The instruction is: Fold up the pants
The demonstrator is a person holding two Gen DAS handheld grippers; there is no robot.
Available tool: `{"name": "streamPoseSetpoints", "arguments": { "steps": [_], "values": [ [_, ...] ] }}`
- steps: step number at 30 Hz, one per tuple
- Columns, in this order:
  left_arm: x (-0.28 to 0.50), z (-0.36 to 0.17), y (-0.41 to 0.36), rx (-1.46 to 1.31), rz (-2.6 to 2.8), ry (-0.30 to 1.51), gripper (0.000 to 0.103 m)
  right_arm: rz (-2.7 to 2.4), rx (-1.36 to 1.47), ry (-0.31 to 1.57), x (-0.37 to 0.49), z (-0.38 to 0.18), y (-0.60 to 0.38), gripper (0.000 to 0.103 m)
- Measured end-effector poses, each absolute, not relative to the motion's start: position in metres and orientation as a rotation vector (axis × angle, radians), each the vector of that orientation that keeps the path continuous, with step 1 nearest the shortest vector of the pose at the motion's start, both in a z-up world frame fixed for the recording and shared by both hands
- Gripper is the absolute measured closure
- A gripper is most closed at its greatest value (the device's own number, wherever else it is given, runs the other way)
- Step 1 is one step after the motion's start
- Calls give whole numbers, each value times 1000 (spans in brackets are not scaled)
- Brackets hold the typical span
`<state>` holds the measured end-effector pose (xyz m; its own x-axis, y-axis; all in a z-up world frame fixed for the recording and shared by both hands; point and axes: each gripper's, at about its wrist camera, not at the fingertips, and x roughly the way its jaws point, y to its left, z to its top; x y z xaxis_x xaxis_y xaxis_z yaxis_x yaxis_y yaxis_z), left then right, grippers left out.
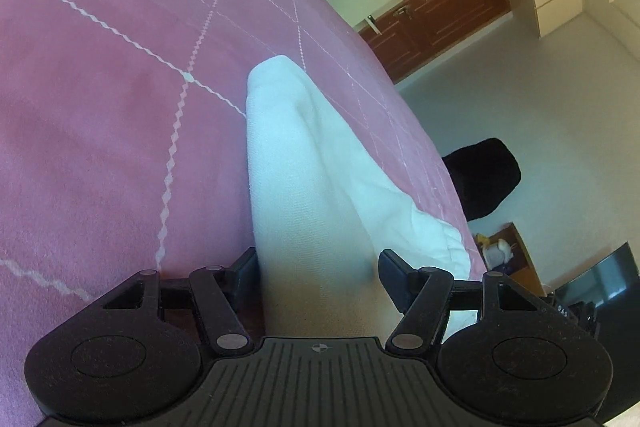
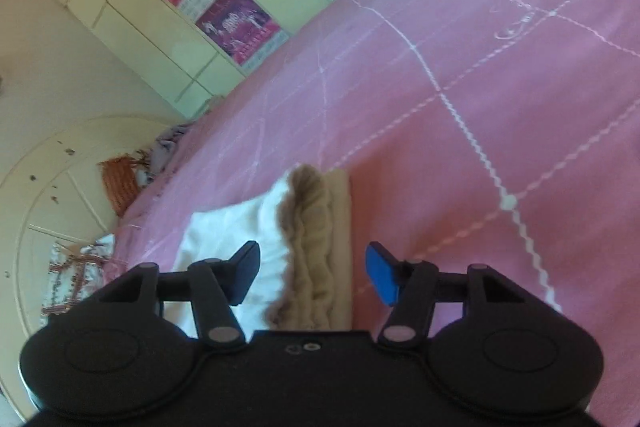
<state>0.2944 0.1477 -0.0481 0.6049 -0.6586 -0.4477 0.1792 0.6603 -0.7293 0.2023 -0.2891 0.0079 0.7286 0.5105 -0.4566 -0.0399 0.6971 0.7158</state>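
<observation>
While both cameras tilt over the pink quilted bedspread, we see the white pants lying along it near the bed's edge. Our left gripper stands with jaws spread, a pant leg running between them; whether its left finger touches the cloth we cannot tell. From the right wrist, our right gripper is likewise apart, over the tan gathered waistband (white cloth shows beside it), pads clear of the fabric. Cream cabinets with pink posters stand beyond the bed.
</observation>
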Motion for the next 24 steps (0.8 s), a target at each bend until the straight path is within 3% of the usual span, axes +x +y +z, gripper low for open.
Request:
{"name": "streamPoseSetpoints", "arguments": {
  "steps": [8,10,12,14,20,23,24],
  "values": [
    [283,-46,149,-685,-540,756,37,400,657,835,214,-2,-259,44],
    [282,-45,148,-676,-542,760,37,389,641,817,215,0,-253,74],
    [281,-45,148,-677,-548,756,37,423,652,766,209,11,-256,84],
    [280,-47,149,-680,-553,751,37,387,665,770,205,10,-262,86],
    [284,-47,154,-688,-572,764,37,353,811,777,200,-14,-280,80],
    [288,-49,157,-704,-589,774,37,340,775,738,193,-7,-284,67],
    [290,-50,158,-709,-598,777,37,327,769,738,193,-8,-286,50]
  ]
}}
